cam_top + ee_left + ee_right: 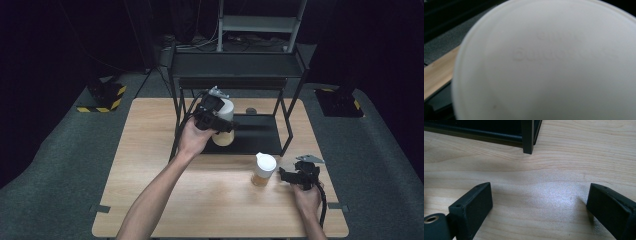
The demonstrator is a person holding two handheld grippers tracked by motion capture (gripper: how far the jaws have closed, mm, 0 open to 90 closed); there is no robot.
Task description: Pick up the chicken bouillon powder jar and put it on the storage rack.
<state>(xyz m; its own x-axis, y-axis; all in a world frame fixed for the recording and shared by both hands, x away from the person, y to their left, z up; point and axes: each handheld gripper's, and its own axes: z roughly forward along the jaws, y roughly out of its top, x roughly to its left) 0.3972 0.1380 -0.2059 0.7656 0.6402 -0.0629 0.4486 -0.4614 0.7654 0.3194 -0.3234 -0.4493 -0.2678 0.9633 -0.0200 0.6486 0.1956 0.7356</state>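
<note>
My left gripper (220, 121) is shut on a cup with a white lid and yellowish contents (224, 125), held up in the air in front of the black shelf rack (239, 70). That cup's white lid (549, 65) sits blurred right before the left gripper view's camera. A second lidded cup (263, 169) stands on the wooden table (150, 165) at the right of centre. Just to its right my right gripper (287, 176) rests low over the table, its jaws wide open over bare wood (539, 200) with nothing between them.
The black rack stands on the table's far half, its lower tray (250, 134) under the lifted cup and one leg's foot (528, 149) close ahead of the right gripper. Yellow-and-black striped stands (102, 97) sit on the floor at the left.
</note>
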